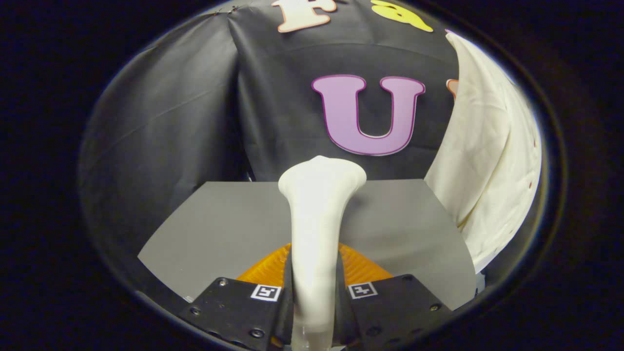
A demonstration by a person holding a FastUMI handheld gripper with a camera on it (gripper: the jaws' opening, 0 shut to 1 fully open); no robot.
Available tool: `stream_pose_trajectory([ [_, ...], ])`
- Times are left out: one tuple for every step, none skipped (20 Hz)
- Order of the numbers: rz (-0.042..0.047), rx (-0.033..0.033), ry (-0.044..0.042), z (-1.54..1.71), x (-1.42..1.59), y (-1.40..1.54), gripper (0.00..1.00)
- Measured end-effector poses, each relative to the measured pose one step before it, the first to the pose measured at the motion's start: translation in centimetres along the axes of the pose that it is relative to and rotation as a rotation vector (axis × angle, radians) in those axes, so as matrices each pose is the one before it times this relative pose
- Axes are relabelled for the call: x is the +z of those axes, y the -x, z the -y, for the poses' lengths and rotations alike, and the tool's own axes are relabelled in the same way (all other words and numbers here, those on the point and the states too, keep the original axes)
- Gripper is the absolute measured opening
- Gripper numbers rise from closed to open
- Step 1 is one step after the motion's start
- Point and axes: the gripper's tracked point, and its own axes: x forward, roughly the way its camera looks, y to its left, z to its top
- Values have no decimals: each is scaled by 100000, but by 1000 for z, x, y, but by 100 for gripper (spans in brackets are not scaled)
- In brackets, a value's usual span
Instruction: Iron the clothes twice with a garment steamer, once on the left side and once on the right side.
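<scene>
Grey surface (219,229) lies below as the tongs (314,292) clamp the white plastic garment steamer (319,214), well apart from the hanging cream cloth garment (487,165), so both passes seem left.

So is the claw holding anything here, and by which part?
Yes: the claw is shut on the white plastic garment steamer, both fingers pressing on its slim handle, with the flared head pointing ahead over the grey table.

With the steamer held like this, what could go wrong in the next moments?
1. The gripper is shut on the steamer low on its narrow handle, so the wide head may tilt or twist in the grip.
2. The white garment hangs off to the side, not ahead of the head, so a straight push would likely steam the black cloth instead.
</scene>
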Motion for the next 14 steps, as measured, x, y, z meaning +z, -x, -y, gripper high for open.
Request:
stream_pose_trajectory([
  [4029,2673,1861,-344,676,690,36],
  [4314,2761,1526,-203,741,609,36],
  [3868,800,908,367,702,653,35],
  [3307,-1126,-249,380,376,402,35],
  [1613,-1562,-1053,447,158,679,35],
  [2327,-1187,-1479,427,42,874,35],
  [2500,-1152,-2581,716,371,776,35],
  [3044,-224,-2587,1197,647,581,35],
  [3737,930,-2446,919,1170,591,35],
  [2403,508,-2,905,844,662,35],
  [2492,-573,1745,1040,1119,655,35],
  [3341,-1386,2811,1276,1210,668,34],
  [837,-462,1463,918,550,344,34],
  [3295,-2869,230,1368,1087,780,34],
])
